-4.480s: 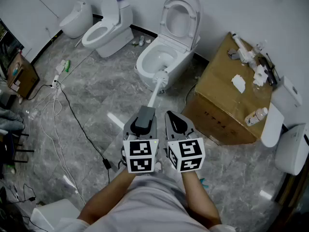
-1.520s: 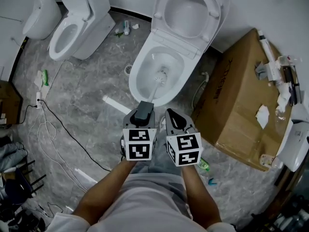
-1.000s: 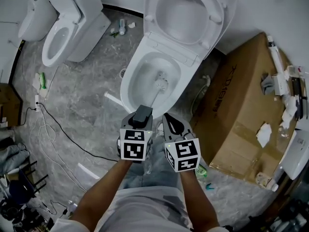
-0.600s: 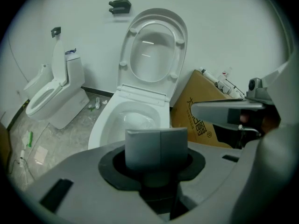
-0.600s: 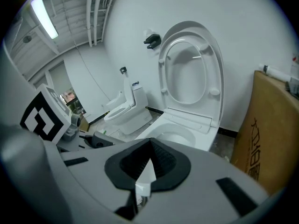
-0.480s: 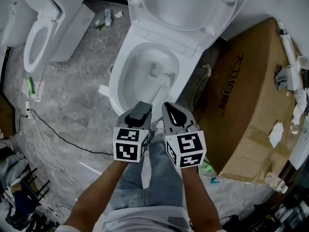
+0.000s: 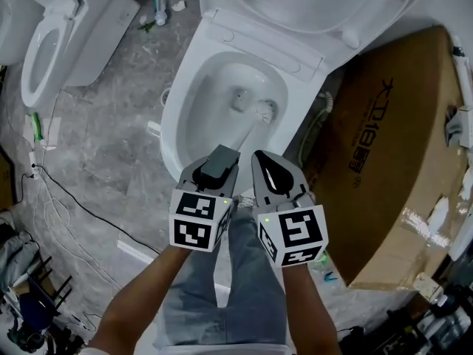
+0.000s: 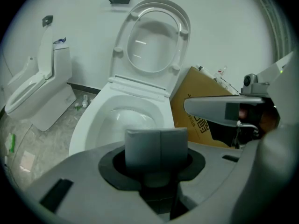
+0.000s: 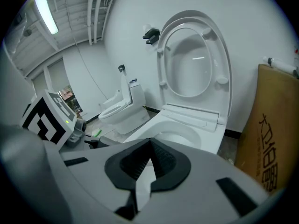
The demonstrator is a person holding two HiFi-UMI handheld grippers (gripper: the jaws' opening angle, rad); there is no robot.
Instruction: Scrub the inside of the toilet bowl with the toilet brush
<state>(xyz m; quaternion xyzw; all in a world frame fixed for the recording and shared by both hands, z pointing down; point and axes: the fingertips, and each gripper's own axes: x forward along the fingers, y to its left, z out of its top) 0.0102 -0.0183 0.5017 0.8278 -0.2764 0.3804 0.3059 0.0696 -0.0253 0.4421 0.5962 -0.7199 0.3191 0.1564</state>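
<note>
The white toilet bowl (image 7: pixel 177 102) stands open below me, its seat and lid (image 7: pixel 310 6) raised. The brush head (image 7: pixel 264 111) rests inside the bowl against its right wall. Its white handle (image 7: pixel 245 133) runs back to my left gripper (image 7: pixel 222 157), which is shut on it above the front rim. In the left gripper view the grey pads (image 8: pixel 161 146) are pressed together and hide the handle, with the bowl (image 8: pixel 93 120) beyond. My right gripper (image 7: pixel 267 161) hangs beside the left, shut on nothing; its jaws (image 9: pixel 149 146) meet at the tip before the bowl (image 9: pixel 187 120).
A large cardboard box (image 7: pixel 392 146) stands close on the toilet's right. A second toilet (image 7: pixel 52 43) is at the left, with cables (image 7: pixel 52 191) and small bottles (image 7: pixel 159 9) on the grey marble floor. The person's jeans (image 7: pixel 236 287) are straight below the grippers.
The person has stepped up to the toilet, which now fills the view. The brush head went from the front rim into the bowl and has slid to its right side.
</note>
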